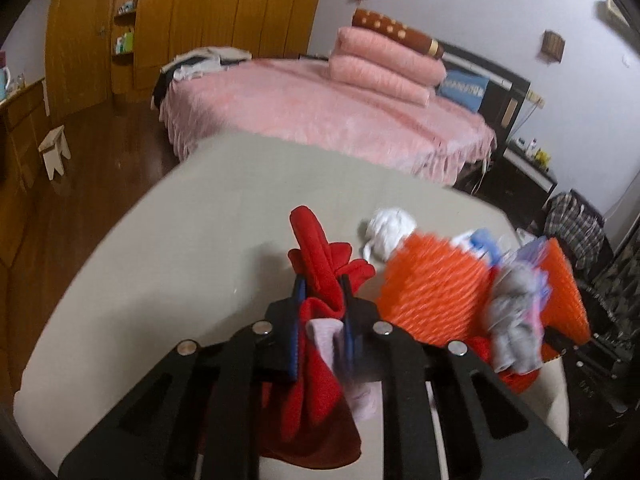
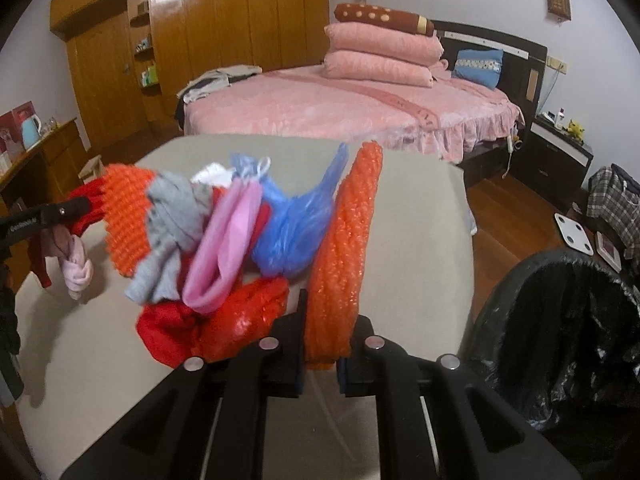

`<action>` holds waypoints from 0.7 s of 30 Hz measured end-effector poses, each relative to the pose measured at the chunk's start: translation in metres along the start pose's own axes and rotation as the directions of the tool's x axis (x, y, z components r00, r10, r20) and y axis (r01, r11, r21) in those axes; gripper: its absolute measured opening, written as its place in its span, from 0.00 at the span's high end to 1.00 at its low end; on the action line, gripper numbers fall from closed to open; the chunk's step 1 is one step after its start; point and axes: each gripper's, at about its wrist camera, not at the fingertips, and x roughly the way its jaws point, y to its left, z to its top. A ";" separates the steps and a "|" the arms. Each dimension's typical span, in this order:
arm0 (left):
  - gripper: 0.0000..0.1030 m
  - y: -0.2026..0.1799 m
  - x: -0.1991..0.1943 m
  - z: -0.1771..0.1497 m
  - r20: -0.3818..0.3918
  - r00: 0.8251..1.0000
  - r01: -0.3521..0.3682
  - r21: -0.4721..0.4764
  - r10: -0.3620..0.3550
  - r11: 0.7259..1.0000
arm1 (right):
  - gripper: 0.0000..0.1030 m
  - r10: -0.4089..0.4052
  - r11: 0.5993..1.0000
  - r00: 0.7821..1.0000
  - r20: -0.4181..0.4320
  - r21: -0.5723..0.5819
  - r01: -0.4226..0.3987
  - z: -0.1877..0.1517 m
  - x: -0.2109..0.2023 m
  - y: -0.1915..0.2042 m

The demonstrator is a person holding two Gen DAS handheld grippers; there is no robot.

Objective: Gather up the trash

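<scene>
The left tongs (image 1: 322, 304) are clamped on a bunched red cloth (image 1: 320, 252) with a pale pink knotted rag (image 2: 76, 264) hanging below, lifted above the beige cloth-covered desk (image 1: 180, 240). The right tongs (image 2: 320, 336) are closed tight on the edge of an orange bubble-textured plastic sheet (image 2: 344, 248), which cradles a grey sock (image 2: 176, 220), a pink sock (image 2: 228, 240) and a blue plastic bag (image 2: 292, 220). A black-lined bin (image 2: 560, 340) stands at the desk's right side.
</scene>
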 end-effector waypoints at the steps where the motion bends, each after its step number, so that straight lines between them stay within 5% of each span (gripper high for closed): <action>1: 0.85 -0.002 -0.006 0.003 0.016 1.000 0.012 -0.003 -0.012 1.000 | 0.89 0.003 1.000 1.000 0.010 0.005 -0.003 0.002 -0.004 -0.001; 7: 0.84 -0.026 -0.029 0.013 0.066 0.993 0.096 0.001 -0.096 0.995 | 0.89 0.011 1.000 0.998 0.063 0.020 -0.012 0.011 -0.026 -0.007; 18: 0.84 -0.066 -0.009 -0.008 0.009 0.988 0.154 0.030 -0.155 0.988 | 0.89 0.003 1.000 0.999 0.037 0.030 -0.004 0.002 -0.025 -0.015; 20: 0.70 -0.071 -0.004 -0.007 -0.005 0.986 0.165 0.029 -0.165 0.986 | 0.89 0.001 0.999 0.999 0.039 0.034 -0.002 0.003 -0.025 -0.016; 21: 0.51 -0.075 -0.001 -0.006 -0.021 0.986 0.168 0.023 -0.167 0.986 | 0.89 0.001 0.999 0.999 0.038 0.036 -0.002 0.003 -0.025 -0.017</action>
